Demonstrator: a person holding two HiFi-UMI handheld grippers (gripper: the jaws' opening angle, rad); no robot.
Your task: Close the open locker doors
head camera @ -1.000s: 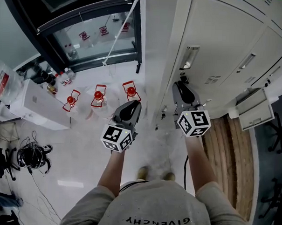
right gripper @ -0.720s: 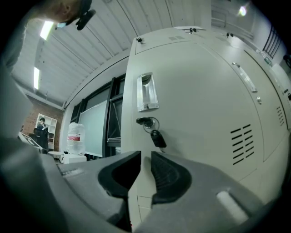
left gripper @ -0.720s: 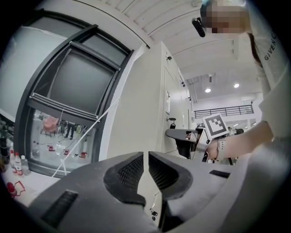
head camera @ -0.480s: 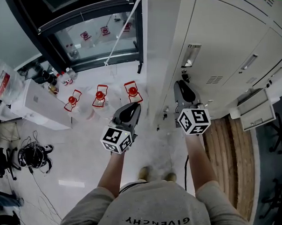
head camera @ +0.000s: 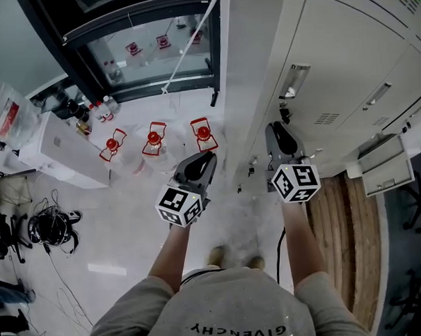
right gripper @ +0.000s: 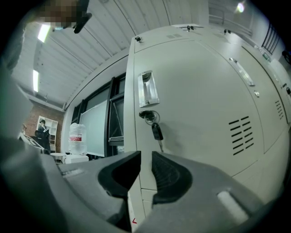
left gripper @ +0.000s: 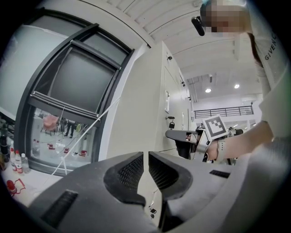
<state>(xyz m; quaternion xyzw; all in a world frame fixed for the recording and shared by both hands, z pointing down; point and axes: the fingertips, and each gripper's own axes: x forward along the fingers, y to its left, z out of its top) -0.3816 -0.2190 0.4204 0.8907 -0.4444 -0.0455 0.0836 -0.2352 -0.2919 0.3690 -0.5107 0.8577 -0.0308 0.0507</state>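
Observation:
The pale locker door fills the right gripper view; it looks flush with its frame. It has a recessed handle, and a key hangs from the lock below that. My right gripper points level at this door, just short of the key, with its jaws nearly together and nothing between them. My left gripper hangs further left, facing the lockers' side panel. Its jaws show only a sliver of gap and hold nothing. Another door panel juts out from the lockers at far right.
Three water jugs with red handles stand on the floor under a black-framed window. A white cabinet and a coil of cables lie at the left. A wooden floor strip runs along the lockers.
The head view has shifted slightly, so everything sits a little to the right. Both grippers keep their places by the locker.

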